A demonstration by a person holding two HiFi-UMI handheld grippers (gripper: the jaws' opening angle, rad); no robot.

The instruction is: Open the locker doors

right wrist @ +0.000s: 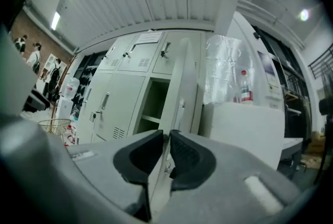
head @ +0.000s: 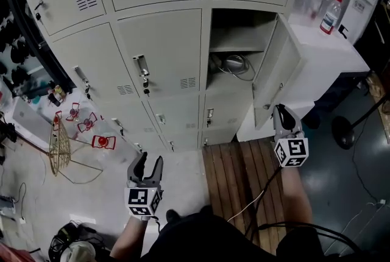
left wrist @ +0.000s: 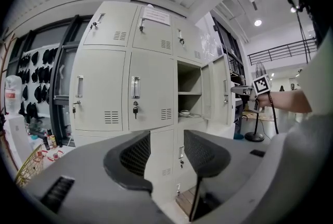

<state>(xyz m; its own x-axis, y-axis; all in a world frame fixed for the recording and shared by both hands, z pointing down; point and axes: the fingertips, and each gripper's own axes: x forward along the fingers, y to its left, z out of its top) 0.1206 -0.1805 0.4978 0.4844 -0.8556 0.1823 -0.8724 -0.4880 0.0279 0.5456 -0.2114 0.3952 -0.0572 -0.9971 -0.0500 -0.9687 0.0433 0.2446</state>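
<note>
Closest to us in the head view, the left gripper [head: 150,159] hangs low over the pale floor, well short of the lockers [head: 79,66]. Its jaws are apart with nothing between them. Our right gripper [head: 281,111] reaches farther forward, its tips at the free edge of the open door [head: 277,63], which swings out to the right from the middle row. Behind that door the compartment [head: 234,26] shows a shelf and a coil of cables [head: 230,64]. The neighbouring middle door [head: 161,50] is closed, with a key in its lock. Wooden boards [head: 234,172] lie on the floor below the open door, and a wire basket [head: 60,146] stands at the left. A bottle [head: 331,14] stands on the white counter [head: 332,56] just right of the lockers.

From the left gripper view, we see both dark pads standing wide apart and empty. Beyond them rise the grey lockers, with the closed middle door straight ahead and the open door to its right. The right gripper is at that door's edge.

From the right gripper view, we see the jaws drawn nearly together. The thin edge of the open door runs up through the narrow slot between the pads, which are clamped on it. The bottle and the counter show to the right of the door.
</note>
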